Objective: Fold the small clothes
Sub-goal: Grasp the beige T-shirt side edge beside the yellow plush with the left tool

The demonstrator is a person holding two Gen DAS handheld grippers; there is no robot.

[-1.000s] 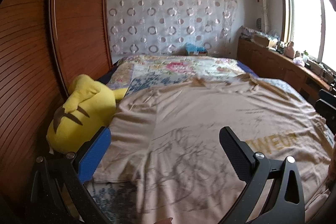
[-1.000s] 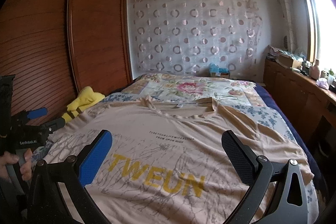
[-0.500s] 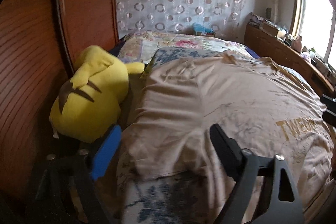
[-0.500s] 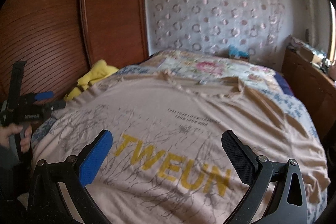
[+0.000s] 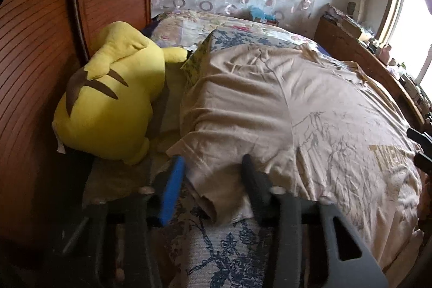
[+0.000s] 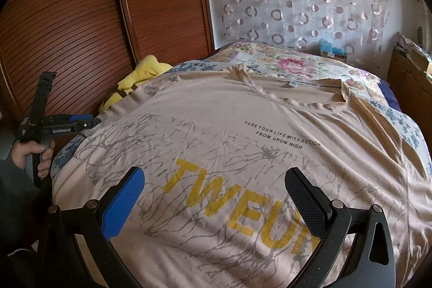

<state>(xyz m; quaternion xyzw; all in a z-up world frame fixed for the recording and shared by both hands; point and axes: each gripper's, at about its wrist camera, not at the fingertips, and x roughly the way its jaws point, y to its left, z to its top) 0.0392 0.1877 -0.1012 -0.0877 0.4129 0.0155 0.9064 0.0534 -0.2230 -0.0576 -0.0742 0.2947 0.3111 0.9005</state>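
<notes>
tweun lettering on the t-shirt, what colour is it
Yellow: the TWEUN lettering on the beige t-shirt shows best in the right wrist view.

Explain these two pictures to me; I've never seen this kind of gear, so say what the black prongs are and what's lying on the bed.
No robot here: a person holds a hand-operated two-finger gripper in each hand, and each carries a wide-angle camera looking along its fingers.

The left camera shows the left gripper closing around the sleeve edge of a beige T-shirt; the fabric sits between its fingers. A yellow plush toy lies beside it.

The right camera shows the right gripper open above the shirt's yellow lettering, gripping nothing. At its left edge you see the person's hand holding the other tool. The shirt lies spread on a floral bedspread.
</notes>
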